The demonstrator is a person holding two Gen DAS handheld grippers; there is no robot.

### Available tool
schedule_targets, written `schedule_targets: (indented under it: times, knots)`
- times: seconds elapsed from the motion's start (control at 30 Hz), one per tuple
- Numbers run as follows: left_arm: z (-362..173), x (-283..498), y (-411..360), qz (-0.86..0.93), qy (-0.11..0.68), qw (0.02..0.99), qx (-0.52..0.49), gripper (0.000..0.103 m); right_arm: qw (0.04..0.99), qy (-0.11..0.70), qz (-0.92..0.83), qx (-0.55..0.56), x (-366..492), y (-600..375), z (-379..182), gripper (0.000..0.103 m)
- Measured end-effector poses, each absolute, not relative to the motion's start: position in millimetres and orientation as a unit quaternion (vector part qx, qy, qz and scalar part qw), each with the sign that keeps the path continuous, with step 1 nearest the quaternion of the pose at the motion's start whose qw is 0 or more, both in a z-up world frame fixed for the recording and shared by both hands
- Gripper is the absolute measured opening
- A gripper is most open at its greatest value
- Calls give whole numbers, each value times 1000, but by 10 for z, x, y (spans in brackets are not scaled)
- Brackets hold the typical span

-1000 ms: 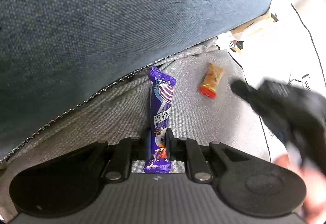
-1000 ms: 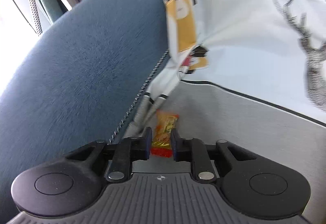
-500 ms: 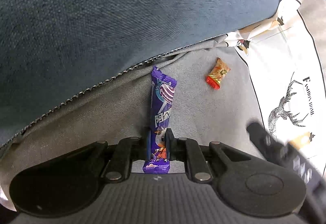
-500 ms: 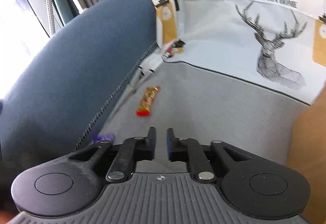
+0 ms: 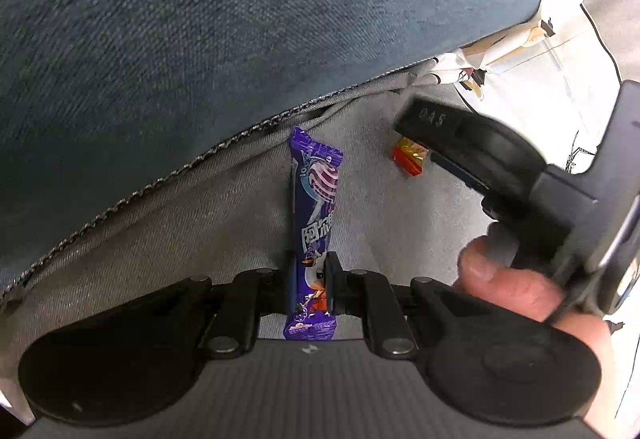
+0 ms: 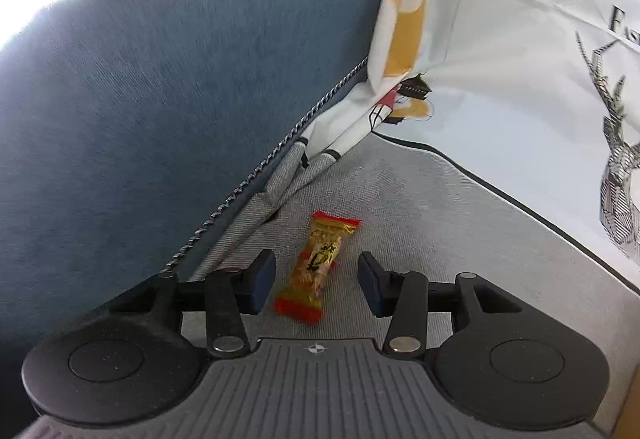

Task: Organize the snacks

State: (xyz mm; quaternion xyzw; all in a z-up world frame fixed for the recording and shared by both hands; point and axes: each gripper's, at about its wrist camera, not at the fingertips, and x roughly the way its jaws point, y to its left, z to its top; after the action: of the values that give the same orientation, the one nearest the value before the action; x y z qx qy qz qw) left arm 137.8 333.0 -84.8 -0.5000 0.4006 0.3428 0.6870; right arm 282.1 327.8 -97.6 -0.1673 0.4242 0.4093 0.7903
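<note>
A long purple snack bar [image 5: 316,207] lies lengthwise on the grey seat, and my left gripper [image 5: 314,285] is shut on its near end. A small gold and red candy [image 6: 318,265] lies on the seat between the fingers of my right gripper [image 6: 316,281], whose jaws are opening; the pads stand clear of the wrapper on both sides. In the left wrist view the same candy [image 5: 408,157] shows half hidden under the right gripper's finger [image 5: 460,139], with a person's hand [image 5: 516,291] holding that tool.
A blue sofa backrest [image 6: 160,99] with a braided seam rises to the left and behind. A white cushion [image 6: 520,79] with a deer print leans at the right, its corner tucked against the backrest. The grey seat fabric [image 6: 440,219] extends between them.
My right gripper pulled back from the gold candy, then came down over it again with its jaws now apart. The left gripper kept still, holding the purple bar.
</note>
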Motion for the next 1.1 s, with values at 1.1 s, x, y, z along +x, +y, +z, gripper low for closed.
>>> schedule_targets:
  times: [1.1]
  knots:
    - [-592, 754, 2944, 107, 489, 778, -379, 13, 812, 420, 387, -122, 608, 1143, -544, 18]
